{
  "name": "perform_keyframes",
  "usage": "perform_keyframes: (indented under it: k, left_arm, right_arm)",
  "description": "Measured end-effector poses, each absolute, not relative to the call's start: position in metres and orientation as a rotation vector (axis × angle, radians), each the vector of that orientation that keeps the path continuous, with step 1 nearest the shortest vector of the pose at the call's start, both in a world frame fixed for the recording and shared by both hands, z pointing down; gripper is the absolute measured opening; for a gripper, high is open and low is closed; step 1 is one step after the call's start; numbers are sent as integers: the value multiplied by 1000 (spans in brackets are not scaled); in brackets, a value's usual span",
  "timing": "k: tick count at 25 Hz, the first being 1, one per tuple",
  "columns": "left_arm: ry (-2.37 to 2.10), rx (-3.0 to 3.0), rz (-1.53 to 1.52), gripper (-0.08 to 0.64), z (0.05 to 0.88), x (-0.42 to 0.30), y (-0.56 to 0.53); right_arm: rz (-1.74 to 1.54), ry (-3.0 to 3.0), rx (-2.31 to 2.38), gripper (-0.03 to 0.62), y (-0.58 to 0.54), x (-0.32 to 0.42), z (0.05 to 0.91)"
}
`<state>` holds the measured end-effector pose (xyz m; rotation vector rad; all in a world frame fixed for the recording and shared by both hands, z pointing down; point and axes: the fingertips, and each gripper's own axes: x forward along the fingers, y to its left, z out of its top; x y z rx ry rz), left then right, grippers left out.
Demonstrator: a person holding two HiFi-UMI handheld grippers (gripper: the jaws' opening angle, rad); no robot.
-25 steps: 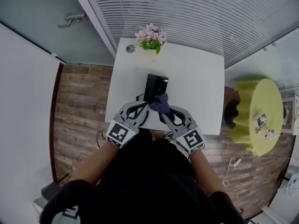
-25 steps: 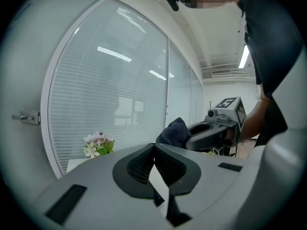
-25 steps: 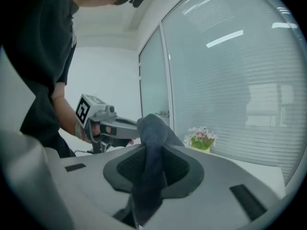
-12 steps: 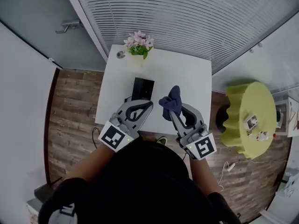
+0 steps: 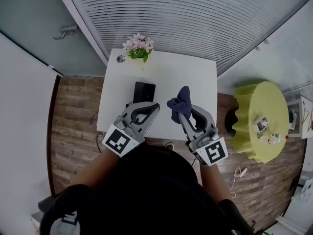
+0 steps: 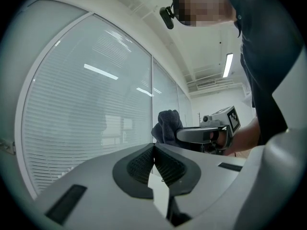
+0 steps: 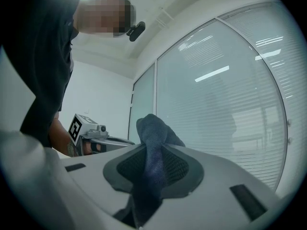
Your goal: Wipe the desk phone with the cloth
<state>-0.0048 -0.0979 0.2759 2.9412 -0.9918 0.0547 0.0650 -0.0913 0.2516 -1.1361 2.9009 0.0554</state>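
Both grippers have pulled back from the desk phone lying on the white table, the left gripper with jaws pressed together and empty, the right gripper pinching the dark cloth, which could slip free if that pinch loosens.

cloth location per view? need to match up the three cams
Head view: cloth right of centre, bunched at the tip of the right gripper, over the white table.
Left gripper view: cloth mid-frame, on the right gripper seen side-on.
Right gripper view: cloth dead centre, clamped between its own jaws.
Shared landmark: the slatted blinds, top of head view, background in both gripper views.
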Motion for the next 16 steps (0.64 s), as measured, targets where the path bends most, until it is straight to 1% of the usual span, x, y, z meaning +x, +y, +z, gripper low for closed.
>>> perform_keyframes:
  k: [16]
  left_arm:
    - [-958,2957,85,9,283,-2,-101]
  right_arm:
    - [62,2901,-1166,101,-93,69,257]
